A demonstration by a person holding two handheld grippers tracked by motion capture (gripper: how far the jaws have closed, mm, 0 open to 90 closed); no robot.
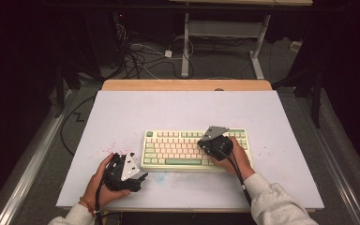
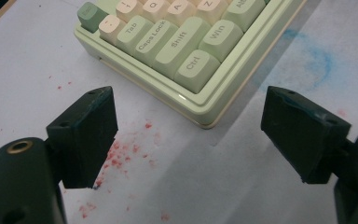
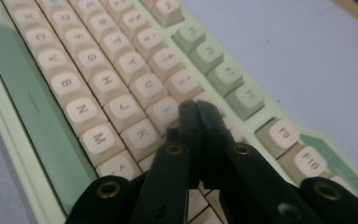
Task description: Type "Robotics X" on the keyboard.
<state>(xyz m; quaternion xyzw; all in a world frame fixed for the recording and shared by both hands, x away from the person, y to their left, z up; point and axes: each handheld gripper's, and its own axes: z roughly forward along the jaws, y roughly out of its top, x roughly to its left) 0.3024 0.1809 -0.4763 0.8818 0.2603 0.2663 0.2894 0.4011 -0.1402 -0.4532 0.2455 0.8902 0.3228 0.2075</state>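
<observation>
A: Item one?
B: Keyboard (image 1: 194, 150), pale green case, cream and green keys. It lies flat on the white worktop (image 1: 122, 117), near the front edge, a little right of centre.

A: Item two?
B: Left gripper (image 1: 140, 177), held in the left hand (image 1: 101, 180), resting on the worktop just beside the keyboard's front left corner. In its own view the jaws stand wide apart, released, nothing between them; the Ctrl key (image 2: 196, 70) and that corner lie just ahead.

A: Item three?
B: Right gripper (image 3: 196, 112), held in the right hand (image 1: 236, 157) over the keyboard's right half. Its jaws are clenched together, empty, their tips low over the letter keys by the K key (image 3: 142, 134). Whether they touch a key I cannot tell.

A: Marks on the worktop?
B: Red specks (image 2: 121, 154) by the left gripper, a blue smudge (image 2: 314, 53) in front of the keyboard.
</observation>
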